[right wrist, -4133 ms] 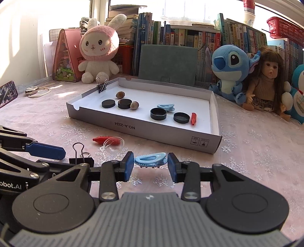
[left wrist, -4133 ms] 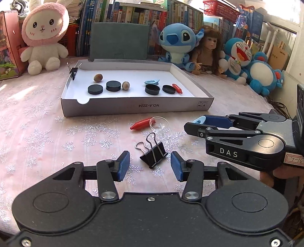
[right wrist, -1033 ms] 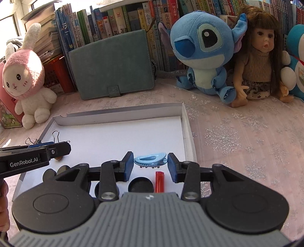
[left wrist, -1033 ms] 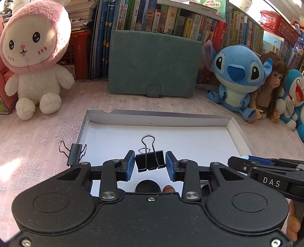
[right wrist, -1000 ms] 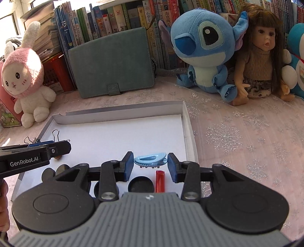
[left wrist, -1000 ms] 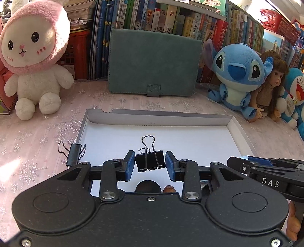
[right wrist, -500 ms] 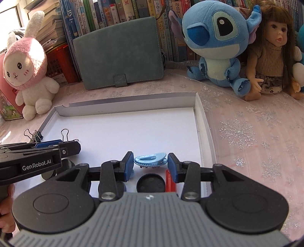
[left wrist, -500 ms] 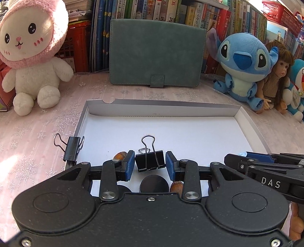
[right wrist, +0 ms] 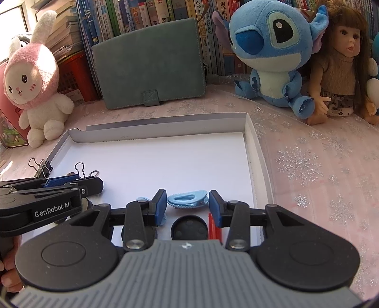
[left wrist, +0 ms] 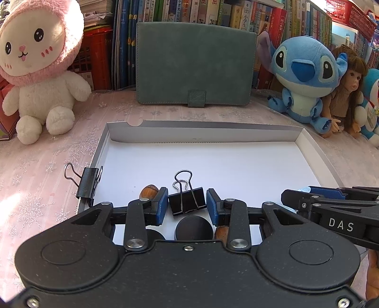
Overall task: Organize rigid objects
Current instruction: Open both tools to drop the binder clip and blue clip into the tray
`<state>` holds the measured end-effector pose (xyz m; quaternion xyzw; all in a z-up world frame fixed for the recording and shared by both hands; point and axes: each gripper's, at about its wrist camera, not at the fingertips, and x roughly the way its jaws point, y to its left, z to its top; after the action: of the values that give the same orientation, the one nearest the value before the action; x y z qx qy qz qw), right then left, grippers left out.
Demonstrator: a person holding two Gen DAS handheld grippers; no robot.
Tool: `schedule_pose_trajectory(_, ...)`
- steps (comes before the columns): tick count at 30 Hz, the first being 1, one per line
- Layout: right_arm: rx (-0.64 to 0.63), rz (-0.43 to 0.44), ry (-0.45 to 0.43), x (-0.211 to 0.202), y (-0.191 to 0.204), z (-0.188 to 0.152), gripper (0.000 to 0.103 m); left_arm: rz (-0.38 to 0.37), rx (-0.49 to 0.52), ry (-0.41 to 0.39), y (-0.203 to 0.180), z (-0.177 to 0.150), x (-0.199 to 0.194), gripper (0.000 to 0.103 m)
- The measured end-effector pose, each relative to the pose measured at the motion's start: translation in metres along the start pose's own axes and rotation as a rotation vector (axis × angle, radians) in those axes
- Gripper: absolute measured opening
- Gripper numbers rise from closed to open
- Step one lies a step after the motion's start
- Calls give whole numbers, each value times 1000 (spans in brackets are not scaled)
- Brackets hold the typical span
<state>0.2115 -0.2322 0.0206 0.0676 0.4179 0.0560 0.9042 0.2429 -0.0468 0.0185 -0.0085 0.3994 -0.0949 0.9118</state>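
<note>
The left claw's body (left wrist: 187, 265) hides most of two black discs (left wrist: 193, 228), perhaps lids.

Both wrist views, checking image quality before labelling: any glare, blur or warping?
Left wrist view: sharp; sun glare washes out the tablecloth at lower left; fisheye bows the white tray rim. Right wrist view: sharp; window top left blown out, dark vignette in the corners, bookshelf lines curve.

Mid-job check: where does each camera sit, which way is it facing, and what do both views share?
Left wrist: on the left gripper, facing the white tray and bookshelf; its jaws hold a black binder clip; right gripper at right.
Right wrist: on the right gripper, same heading; a blue hair clip between its jaws; left gripper at left.
Shared: tray, green case, plush toys.
</note>
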Motion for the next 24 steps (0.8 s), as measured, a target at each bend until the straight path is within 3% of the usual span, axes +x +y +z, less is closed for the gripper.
schedule_pose_trajectory(6, -3, 1, -3, 0, 0, 0, 49, 7, 5, -4, -1, 0, 0, 34)
schedule_pose_trajectory(10, -5, 3, -8, -2, 0, -1, 59, 6, -5, -8, 0, -1, -1, 34)
schedule_pose_trajectory(13, -11, 3, -17, -5, 0, -2, 59, -3, -18, -9, 2, -1, -4, 35)
schedule_pose_trajectory(18, -13, 14, -39, -13, 0, -3, 62, -4, 6, -37, -1, -3, -18, 53)
schedule_pose_trajectory(24, -44, 24, -71, -28, 2, -8, 64, -4, 44, -81, -5, -8, -41, 65)
